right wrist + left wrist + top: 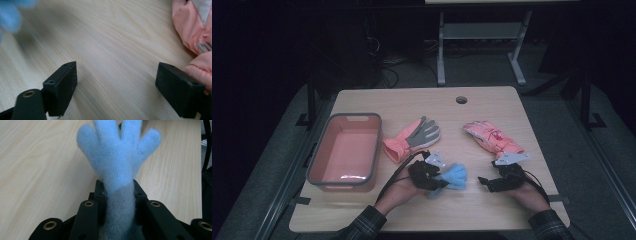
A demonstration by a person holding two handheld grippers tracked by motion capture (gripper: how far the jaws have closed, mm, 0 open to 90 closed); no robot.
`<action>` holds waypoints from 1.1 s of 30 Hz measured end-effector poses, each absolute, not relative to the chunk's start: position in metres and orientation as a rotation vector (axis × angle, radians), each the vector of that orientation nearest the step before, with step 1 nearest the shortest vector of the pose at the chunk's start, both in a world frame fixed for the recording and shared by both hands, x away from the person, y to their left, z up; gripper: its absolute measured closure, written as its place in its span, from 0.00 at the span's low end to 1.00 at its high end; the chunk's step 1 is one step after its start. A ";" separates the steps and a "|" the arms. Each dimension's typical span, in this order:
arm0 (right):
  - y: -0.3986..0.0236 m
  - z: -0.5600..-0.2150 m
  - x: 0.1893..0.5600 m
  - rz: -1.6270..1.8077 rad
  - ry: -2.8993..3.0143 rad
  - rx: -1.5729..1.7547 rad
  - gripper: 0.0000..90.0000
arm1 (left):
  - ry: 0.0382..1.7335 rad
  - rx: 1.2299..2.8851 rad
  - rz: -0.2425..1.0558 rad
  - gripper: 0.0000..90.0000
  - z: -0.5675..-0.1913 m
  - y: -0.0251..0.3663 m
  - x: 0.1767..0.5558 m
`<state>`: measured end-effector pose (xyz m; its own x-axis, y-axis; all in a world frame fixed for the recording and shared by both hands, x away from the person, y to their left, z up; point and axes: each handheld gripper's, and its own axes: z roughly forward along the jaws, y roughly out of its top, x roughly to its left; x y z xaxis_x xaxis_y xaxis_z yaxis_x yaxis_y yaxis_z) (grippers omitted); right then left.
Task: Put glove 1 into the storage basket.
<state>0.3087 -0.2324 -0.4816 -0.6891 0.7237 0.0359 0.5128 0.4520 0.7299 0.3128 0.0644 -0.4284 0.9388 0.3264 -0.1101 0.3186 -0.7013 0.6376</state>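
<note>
Left gripper (439, 181) clamped on cuff of fuzzy blue glove (120, 155), near table's 6 o'clock edge. Right gripper (116, 86): jaws apart, holding nothing. Pink bin (343, 150) at 9 o'clock bare; likely sorting barely begun. Grey-palmed pink glove (414, 137) and padded pink glove (492, 137) remain on wood-grain table (472, 210).

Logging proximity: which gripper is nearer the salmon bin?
Left. The left gripper, shut on the blue glove, sits right of the bin; the right gripper is farther right.

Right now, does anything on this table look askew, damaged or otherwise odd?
Nothing stands out. The left gripper is clamped on the blue glove, the right gripper is open above the table, and the bin sits upright, with nothing spilled.
</note>
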 end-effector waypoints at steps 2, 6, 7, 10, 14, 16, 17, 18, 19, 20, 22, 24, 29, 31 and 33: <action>-0.232 -0.482 0.309 1.070 2.427 1.068 0.17 | 0.495 2.374 0.017 0.81 -0.422 0.070 0.316; -0.232 -0.482 0.309 1.068 2.430 1.066 0.16 | 0.516 2.367 0.030 0.81 -0.414 0.078 0.320; -0.231 -0.481 0.308 1.067 2.433 1.071 0.15 | 0.529 2.360 0.039 0.81 -0.410 0.084 0.323; -0.231 -0.482 0.308 1.066 2.435 1.071 0.15 | 0.551 2.358 0.043 0.81 -0.405 0.091 0.326; -0.231 -0.482 0.308 1.065 2.439 1.065 0.14 | 0.602 2.331 0.064 0.81 -0.397 0.102 0.330; -0.231 -0.482 0.308 1.066 2.439 1.067 0.14 | 0.625 2.328 0.076 0.81 -0.391 0.112 0.335; -0.231 -0.482 0.308 1.066 2.439 1.067 0.14 | 0.625 2.328 0.076 0.81 -0.391 0.112 0.335; -0.231 -0.482 0.308 1.066 2.439 1.065 0.14 | 0.642 2.312 0.085 0.81 -0.389 0.116 0.336; -0.231 -0.482 0.308 1.066 2.439 1.065 0.14 | 0.663 2.297 0.092 0.81 -0.386 0.122 0.338; -0.231 -0.482 0.308 1.066 2.439 1.064 0.14 | 0.673 2.291 0.101 0.81 -0.384 0.126 0.339; -0.231 -0.482 0.309 1.065 2.439 1.059 0.14 | 0.691 2.280 0.110 0.81 -0.380 0.132 0.341; -0.231 -0.482 0.309 1.066 2.438 1.061 0.14 | 0.697 2.277 0.116 0.81 -0.377 0.137 0.342; -0.231 -0.482 0.309 1.066 2.439 1.062 0.14 | 0.754 2.244 0.137 0.81 -0.369 0.153 0.346; -0.231 -0.482 0.309 1.067 2.439 1.060 0.14 | 0.766 2.242 0.153 0.81 -0.366 0.161 0.348; -0.231 -0.482 0.309 1.066 2.439 1.058 0.14 | 0.783 2.238 0.169 0.80 -0.364 0.167 0.350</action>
